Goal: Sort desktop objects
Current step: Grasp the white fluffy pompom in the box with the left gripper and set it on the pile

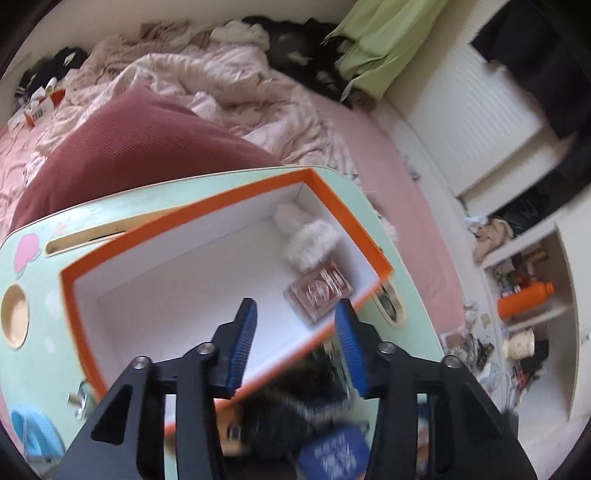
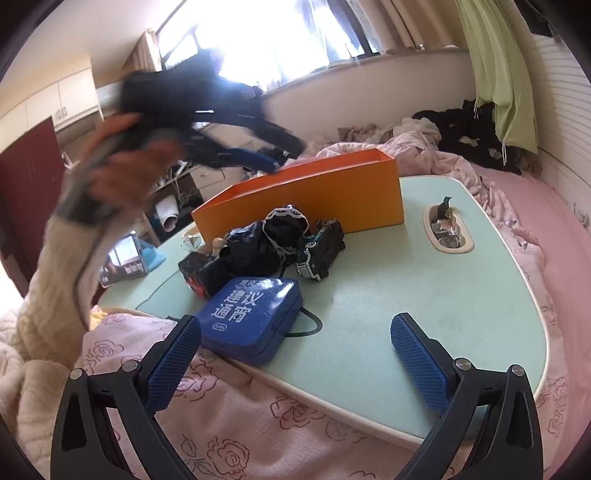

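Both tongs (image 1: pixel 295 314) (image 2: pixel 295 332) agape, empty.

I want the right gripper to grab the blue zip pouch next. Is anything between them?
Nothing visible. The right gripper hangs open over the bedding, and the blue zip pouch lies at the mint-green lap table's near edge, just beyond its left finger.

A bed with pink sheets (image 2: pixel 535 229) is seen, covered by crumpled bedding (image 1: pixel 207 77). Strong daylight is let in by a wide window (image 2: pixel 280 33). A green curtain (image 2: pixel 495 74) is hung beside a white panelled wall (image 1: pixel 476 118); white shelves (image 1: pixel 532 295) are cluttered.
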The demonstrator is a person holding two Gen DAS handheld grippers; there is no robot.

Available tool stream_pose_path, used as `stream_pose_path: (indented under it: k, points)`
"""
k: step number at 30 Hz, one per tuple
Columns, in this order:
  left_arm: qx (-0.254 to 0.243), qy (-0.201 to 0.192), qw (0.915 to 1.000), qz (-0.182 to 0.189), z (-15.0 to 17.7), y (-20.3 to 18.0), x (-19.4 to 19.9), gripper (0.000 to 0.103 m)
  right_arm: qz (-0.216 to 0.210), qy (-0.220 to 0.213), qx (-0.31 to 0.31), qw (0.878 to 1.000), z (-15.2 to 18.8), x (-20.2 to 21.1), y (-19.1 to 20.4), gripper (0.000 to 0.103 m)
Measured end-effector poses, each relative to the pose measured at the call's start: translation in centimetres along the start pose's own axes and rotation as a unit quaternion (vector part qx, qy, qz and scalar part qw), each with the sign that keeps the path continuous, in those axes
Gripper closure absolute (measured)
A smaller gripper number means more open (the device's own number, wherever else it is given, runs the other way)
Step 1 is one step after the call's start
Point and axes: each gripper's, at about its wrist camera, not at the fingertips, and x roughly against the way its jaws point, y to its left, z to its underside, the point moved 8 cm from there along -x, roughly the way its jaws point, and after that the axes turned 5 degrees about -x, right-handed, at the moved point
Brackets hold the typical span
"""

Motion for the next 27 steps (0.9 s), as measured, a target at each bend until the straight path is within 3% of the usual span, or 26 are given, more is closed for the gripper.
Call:
stream_pose_path:
  k: [7, 10, 13, 16, 17, 19, 21, 22, 24, 27]
  points:
    - [-0.055, 0.004, 0.9963, -0.066, -4.1, -2.6, -5.1, 0.059, -0.002, -0.002, -0.001, 1.0, 0.0, 0.1, 0.0, 0.0]
    - [-0.06, 0.033, 0.9943, -0.081, -4.2, -2.9, -7.0, 0.059, -0.003, -0.001, -0.001, 1.0, 0.0, 0.0, 0.0, 0.001]
    - [-0.044, 0.047, 0.9969, -0.046, -4.2, -2.9, -8.1, 0.059, -0.003, -0.001, -0.001, 1.0, 0.0, 0.1, 0.0, 0.001]
    - [-0.05, 0.05, 0.9969, -0.035, -3.9, -3.0, -8.6, 0.06, -0.003, -0.002, -0.002, 1.0, 0.0, 0.1, 0.0, 0.0]
    - [-0.054, 0.051, 0.9968, -0.031, -3.8, -3.1, -8.7, 0.07, -0.003, -0.002, -0.002, 1.0, 0.0, 0.1, 0.0, 0.0]
    - [-0.064, 0.049, 0.9963, -0.029, -3.4, -3.1, -8.8, 0.078, -0.003, -0.002, -0.001, 1.0, 0.1, 0.1, 0.0, 0.001]
    - [-0.072, 0.037, 0.9964, -0.027, -3.6, -3.1, -8.2, 0.083, -0.003, -0.002, -0.001, 1.0, 0.0, 0.1, 0.0, 0.001]
    - [-0.075, 0.026, 0.9967, -0.016, -3.4, -3.1, -7.2, 0.099, -0.003, -0.002, -0.001, 1.0, 0.0, 0.1, 0.0, 0.0]
    - [-0.077, 0.008, 0.997, 0.005, -3.4, -3.1, -5.4, 0.1, -0.003, -0.002, -0.002, 1.0, 0.0, 0.1, 0.1, 0.001]
    - [-0.09, -0.06, 0.9938, 0.028, -2.8, -3.4, -0.1, 0.101, -0.003, -0.002, -0.001, 1.0, 0.1, 0.1, 0.1, 0.0]
